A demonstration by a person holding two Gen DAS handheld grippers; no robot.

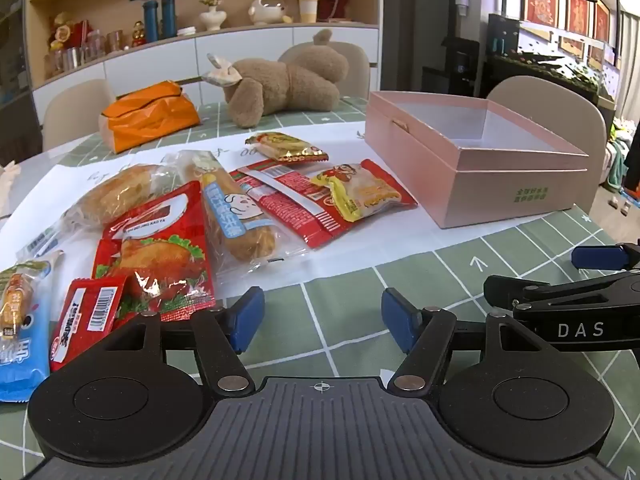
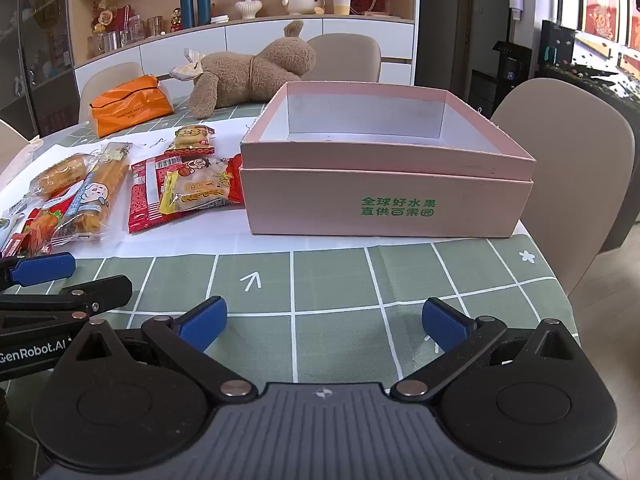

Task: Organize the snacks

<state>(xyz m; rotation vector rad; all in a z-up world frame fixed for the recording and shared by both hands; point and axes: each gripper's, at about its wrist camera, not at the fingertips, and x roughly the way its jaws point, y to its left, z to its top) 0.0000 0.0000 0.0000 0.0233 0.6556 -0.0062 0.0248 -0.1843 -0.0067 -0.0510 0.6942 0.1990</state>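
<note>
Left wrist view:
Snacks: packets (image 1: 280,192) lie spread on white paper (image 1: 360,240) on the checked tablecloth (image 1: 344,312), left of the pink box (image 1: 500,184).
Left gripper (image 1: 322,318): jaws wide, nothing between them, above bare cloth.
Right gripper (image 1: 560,280): seen from the side at the right edge.

Right wrist view:
Pink box (image 2: 384,204): open and empty, straight ahead.
Snacks: the yellow-and-red packet (image 2: 196,192) touches the box's left side.
Right gripper (image 2: 324,322): jaws spread wide, holding nothing.
Plush toy (image 2: 248,72): lying behind the box.
</note>
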